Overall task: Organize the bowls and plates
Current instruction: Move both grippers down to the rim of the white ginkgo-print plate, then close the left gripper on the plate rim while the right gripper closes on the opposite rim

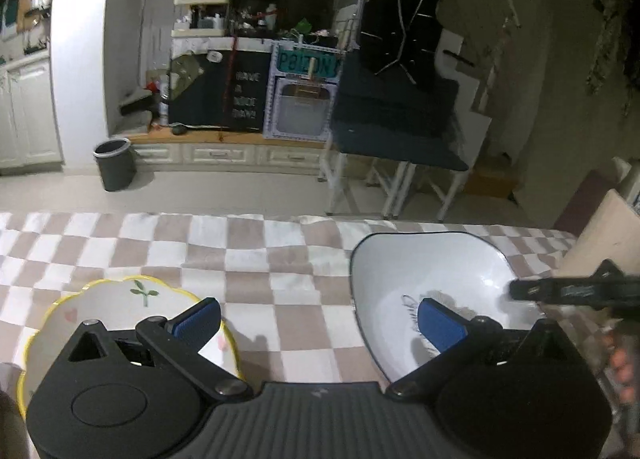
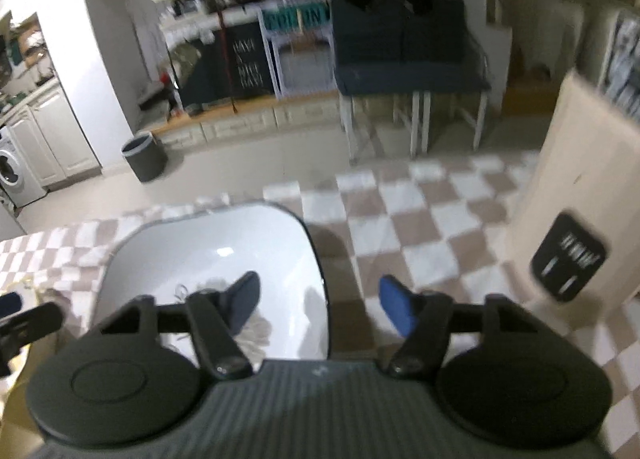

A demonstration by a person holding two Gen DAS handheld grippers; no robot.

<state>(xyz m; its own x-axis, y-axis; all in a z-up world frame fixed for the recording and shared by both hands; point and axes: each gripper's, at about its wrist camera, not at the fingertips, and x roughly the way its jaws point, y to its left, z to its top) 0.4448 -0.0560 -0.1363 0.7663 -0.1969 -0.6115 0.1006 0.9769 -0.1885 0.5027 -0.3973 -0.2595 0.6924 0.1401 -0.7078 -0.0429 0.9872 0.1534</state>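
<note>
A white square bowl with a dark rim (image 1: pixel 424 271) sits on the checkered cloth at the right; it also shows in the right wrist view (image 2: pixel 216 251). A scalloped plate with a yellow rim and leaf print (image 1: pixel 116 299) lies at the left. My left gripper (image 1: pixel 320 323) is open, one finger over the plate, the other over the bowl. My right gripper (image 2: pixel 320 303) is open and straddles the bowl's right rim, its left finger inside the bowl. The right gripper's finger (image 1: pixel 560 291) reaches into the left wrist view.
A tall beige box with a black label (image 2: pixel 568 219) stands on the table at the right. The checkered cloth (image 1: pixel 248 251) covers the table, with its far edge ahead. Beyond are a grey bin (image 1: pixel 116 163), shelves and a dark folding table.
</note>
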